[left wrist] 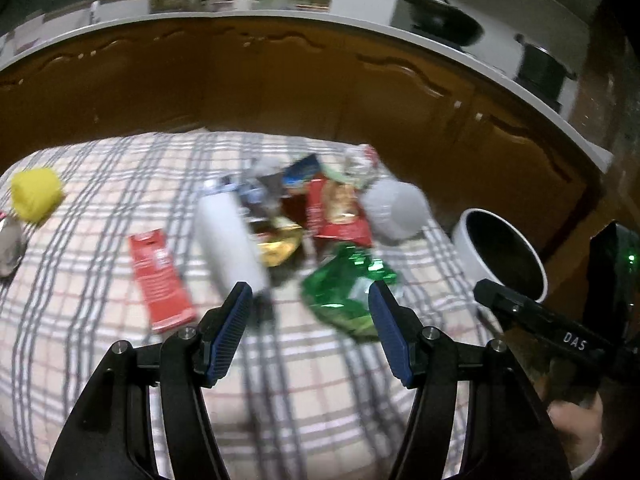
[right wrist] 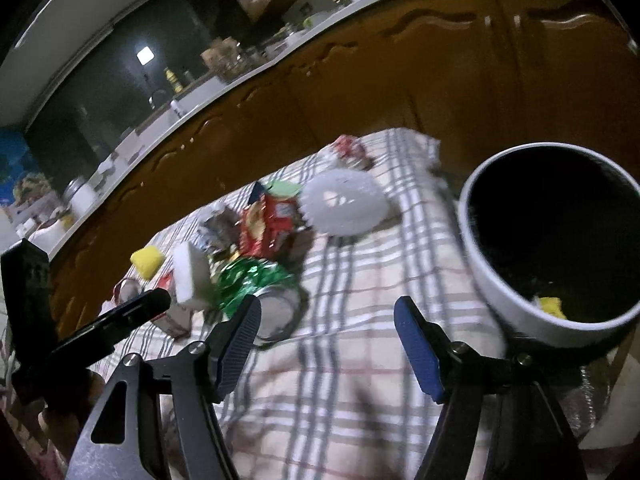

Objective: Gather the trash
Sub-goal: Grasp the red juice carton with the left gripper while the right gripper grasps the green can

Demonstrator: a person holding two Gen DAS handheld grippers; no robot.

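A pile of trash lies on the plaid tablecloth [left wrist: 100,320]: a green foil wrapper [left wrist: 348,292], a red snack bag [left wrist: 338,212], a gold wrapper [left wrist: 280,246], a white box [left wrist: 230,240], a flat red packet [left wrist: 160,280] and a white plastic cup [left wrist: 394,208]. My left gripper [left wrist: 310,332] is open and empty above the cloth, just short of the green wrapper. My right gripper [right wrist: 326,350] is open and empty, between the green wrapper [right wrist: 250,280] and the white bin [right wrist: 500,276]. A yellow scrap [right wrist: 551,307] lies inside the bin.
A yellow sponge [left wrist: 35,195] and a crumpled grey scrap [left wrist: 10,246] lie at the cloth's left edge. The bin [left wrist: 476,256] stands off the table's right side. Brown cabinets [left wrist: 280,84] and a white counter with pans [left wrist: 444,20] run behind.
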